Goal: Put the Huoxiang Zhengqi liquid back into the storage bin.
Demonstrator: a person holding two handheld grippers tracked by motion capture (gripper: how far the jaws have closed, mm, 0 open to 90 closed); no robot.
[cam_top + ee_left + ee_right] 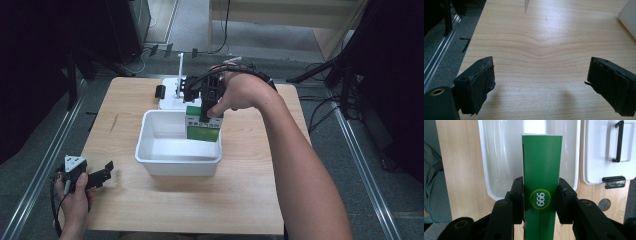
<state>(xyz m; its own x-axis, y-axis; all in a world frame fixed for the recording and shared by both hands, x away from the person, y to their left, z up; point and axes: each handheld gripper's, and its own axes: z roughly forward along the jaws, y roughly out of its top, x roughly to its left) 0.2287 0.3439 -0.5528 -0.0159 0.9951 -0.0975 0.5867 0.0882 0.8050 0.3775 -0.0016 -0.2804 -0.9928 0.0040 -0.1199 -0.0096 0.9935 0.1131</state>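
My right gripper (207, 111) is shut on a green box (203, 126) and holds it upright over the far right part of the white tub (150, 154). In the right gripper view both black pads clamp the sides of the green box (542, 182), which bears a round "999" sticker, with the tub (499, 157) below it. My left gripper (104, 173) rests near the table's front left corner. Its jaws stand wide apart, and in the left gripper view only bare wood lies between the fingertips (482, 82).
A white lidded case with a black handle (170, 97) and an upright white post sits behind the tub; the same case (607, 150) appears in the right gripper view. A metal rail (45, 165) runs along the table's left side. Bare wood surrounds the tub.
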